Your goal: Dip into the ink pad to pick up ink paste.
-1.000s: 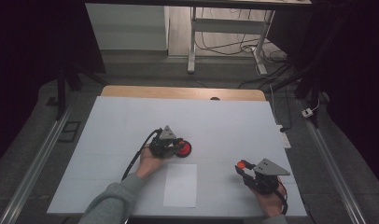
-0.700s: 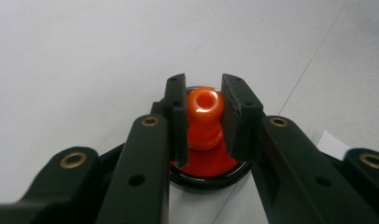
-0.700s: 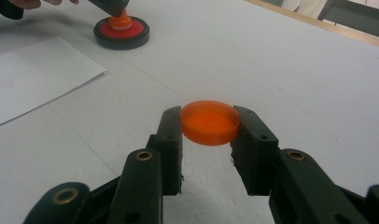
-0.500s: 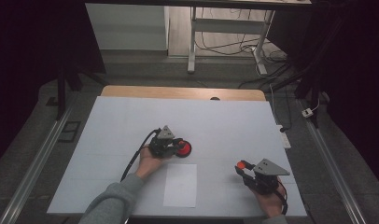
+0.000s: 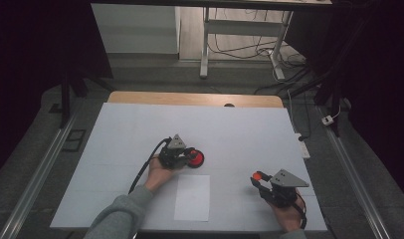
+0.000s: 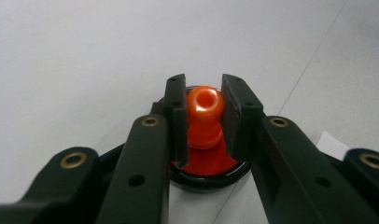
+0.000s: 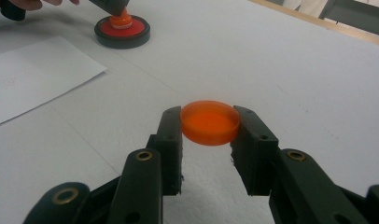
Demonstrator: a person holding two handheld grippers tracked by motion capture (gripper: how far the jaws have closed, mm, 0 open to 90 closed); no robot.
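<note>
My left tongs (image 6: pixel 204 116) clamp the orange stamp (image 6: pixel 205 114), pressing it into the red ink pad (image 7: pixel 122 31) on the bench (image 5: pixel 240 134) to load ink. My right tongs (image 7: pixel 209 135) grip the orange lid (image 7: pixel 209 122) aside, clear of the paper (image 5: pixel 192 197).

dim high view with black surroundings; gripper views brighter, evenly lit, soft shadows, near parts slightly blurred.

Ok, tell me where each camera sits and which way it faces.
High view: above the table, looking forward and down; both forearms, left gripper, right gripper.
Left gripper view: along its jaws, shut on the orange stamp in the ink pad.
Right gripper view: along its jaws, holding an orange disc; stamp, pad and paper sheet shared.
</note>
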